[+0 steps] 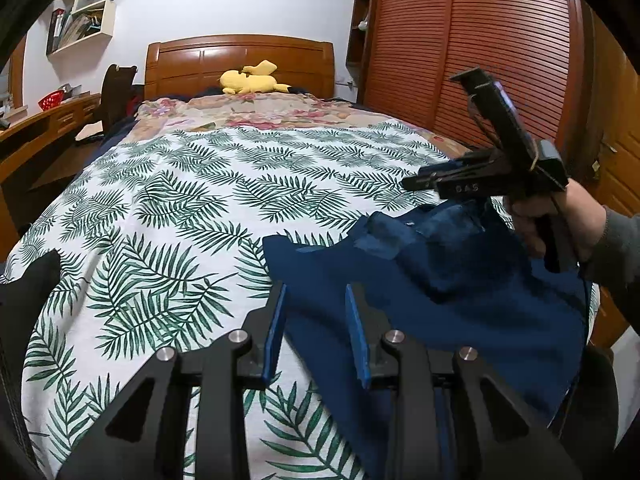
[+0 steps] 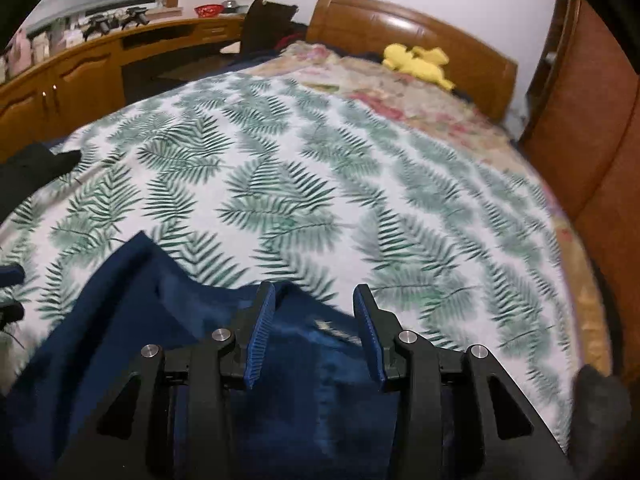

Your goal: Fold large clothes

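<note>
On the leaf-print bedspread (image 2: pixel 320 184), near edge, my navy garment (image 1: pixel 460 304) lies rumpled. My right gripper (image 2: pixel 314 332) hangs released above it; my left gripper (image 1: pixel 316 332) stands parted, gripping nothing. Risk: pinching bedspread along with cloth, dragging both.

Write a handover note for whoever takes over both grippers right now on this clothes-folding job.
Left gripper: fingers apart over the edge of the blue garment; no grip visible.
Right gripper: fingers apart above the garment, nothing between them.
The garment lies rumpled at the near edge of the leaf-print bedspread; a black garment sits to the left.
Done: no neat fold visible.
Left: spread the blue garment flat, then fold it.
</note>
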`<state>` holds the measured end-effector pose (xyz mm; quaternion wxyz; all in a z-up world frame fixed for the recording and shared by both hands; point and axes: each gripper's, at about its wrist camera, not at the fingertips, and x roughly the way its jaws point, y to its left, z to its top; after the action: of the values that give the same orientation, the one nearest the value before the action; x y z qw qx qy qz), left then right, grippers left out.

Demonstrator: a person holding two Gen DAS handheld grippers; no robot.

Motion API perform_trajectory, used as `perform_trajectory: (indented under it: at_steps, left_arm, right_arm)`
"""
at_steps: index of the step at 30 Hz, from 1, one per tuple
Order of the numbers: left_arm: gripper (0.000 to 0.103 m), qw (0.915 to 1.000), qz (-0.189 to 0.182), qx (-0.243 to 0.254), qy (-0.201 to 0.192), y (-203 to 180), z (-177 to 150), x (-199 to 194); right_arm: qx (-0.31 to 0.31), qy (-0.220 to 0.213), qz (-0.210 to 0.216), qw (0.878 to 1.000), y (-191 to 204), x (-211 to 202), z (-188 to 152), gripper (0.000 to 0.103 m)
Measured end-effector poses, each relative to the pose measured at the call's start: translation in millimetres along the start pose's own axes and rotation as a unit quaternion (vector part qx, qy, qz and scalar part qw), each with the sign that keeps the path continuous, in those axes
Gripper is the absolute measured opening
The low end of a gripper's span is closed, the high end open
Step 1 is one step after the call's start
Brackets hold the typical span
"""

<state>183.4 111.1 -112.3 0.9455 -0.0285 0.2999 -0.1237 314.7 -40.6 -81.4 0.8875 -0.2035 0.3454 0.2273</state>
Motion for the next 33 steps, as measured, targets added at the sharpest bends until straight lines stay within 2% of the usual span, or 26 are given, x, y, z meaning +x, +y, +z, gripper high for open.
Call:
perform_trajectory:
  at_steps: [6,11,20,21,22,23,27,30,31,32,33]
  left_arm:
    - [0.028,1.0,0.005,0.002,0.003,1,-1,2]
    - [0.028,1.0,0.006,0.001,0.005,2,-2,4]
    - [0.028,1.0,0.006,0.003,0.006,3,-2,4]
    - [0.028,0.9999,0.007,0.003,0.007,4,-1,5]
    - [0.028,0.9999,0.007,0.003,0.007,4,-2,5]
    - [0.028,0.9999,0.008,0.003,0.007,4,-2,5]
    - [0.028,1.0,0.007,0.003,0.006,4,-2,6]
    - [0.028,1.0,0.006,0.004,0.006,5,-2,7]
    - [0.028,1.0,0.006,0.004,0.006,5,-2,8]
    - [0.028,1.0,0.006,0.004,0.006,5,-2,7]
    - [0.028,1.0,0.006,0.004,0.006,5,-2,8]
  right_arm:
    - [0.032,0.045,0.023,0.998,4,35,-10,0.04]
    - [0.051,0.07,0.05,0.995,0,47,-21,0.04]
    - [0.008,0.08,0.089,0.993,35,48,-31,0.04]
    - [0.0,0.075,0.091,0.993,39,47,-31,0.026]
    - [-0.008,0.07,0.088,0.994,41,45,-31,0.014]
    - [-0.015,0.062,0.08,0.995,43,42,-30,0.005]
    - [0.0,0.004,0.027,1.0,33,13,-23,0.004]
    - [-0.001,-0.042,-0.035,0.998,25,-11,-13,0.004]
    - [-0.002,-0.044,-0.047,0.998,23,-13,-9,0.004]
    - [-0.002,-0.041,-0.049,0.998,20,-12,-6,0.012]
    - [0.001,-0.04,-0.06,0.997,16,-13,-2,0.028]
